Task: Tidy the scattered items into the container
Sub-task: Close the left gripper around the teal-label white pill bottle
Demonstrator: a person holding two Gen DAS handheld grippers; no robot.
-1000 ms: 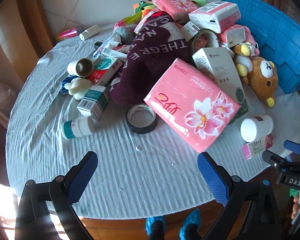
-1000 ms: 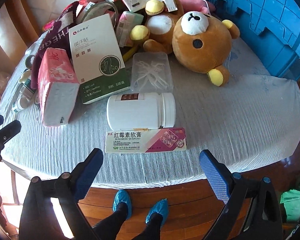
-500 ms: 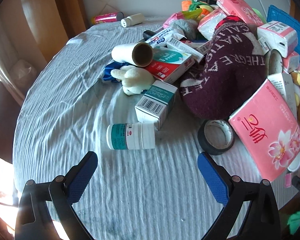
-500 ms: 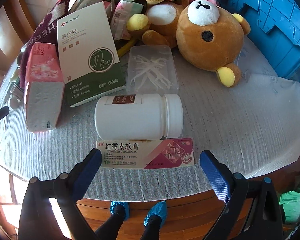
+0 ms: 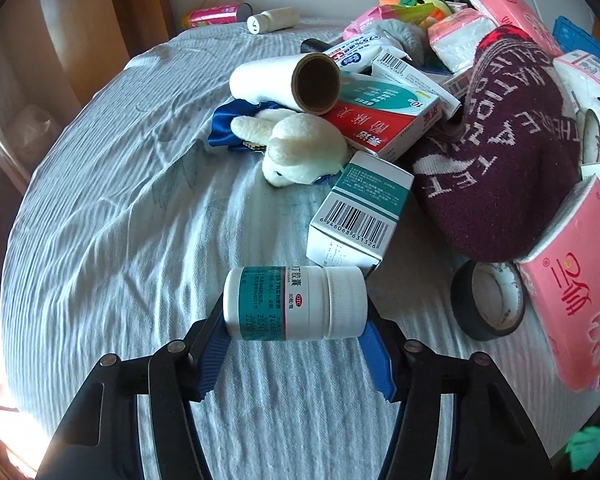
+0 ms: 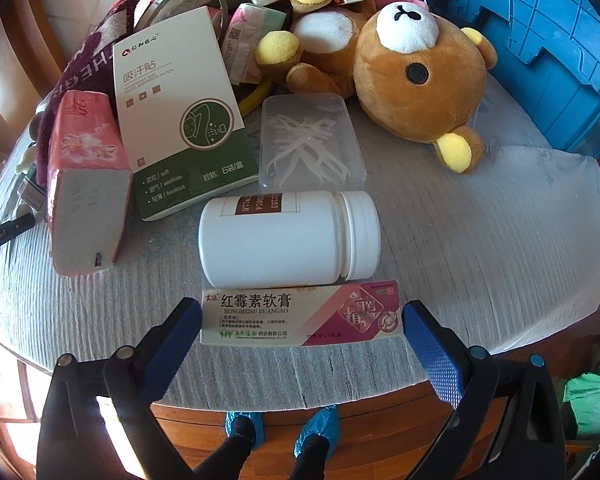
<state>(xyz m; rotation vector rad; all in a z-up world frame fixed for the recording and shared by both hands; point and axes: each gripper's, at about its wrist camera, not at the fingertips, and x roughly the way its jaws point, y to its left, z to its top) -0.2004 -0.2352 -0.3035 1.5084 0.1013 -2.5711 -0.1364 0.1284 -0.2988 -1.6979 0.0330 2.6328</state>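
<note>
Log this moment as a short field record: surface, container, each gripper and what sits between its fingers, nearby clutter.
surface: round table under a grey cloth
container: blue crate, at the table's far right
left gripper: closing, pads at both ends of the small teal-label bottle, which lies on its side
right gripper: open, straddling the ointment box, pads apart from it
behind ointment box: large white bottle, lying down
clutter: bear plush, maroon knit, black tape roll
</note>
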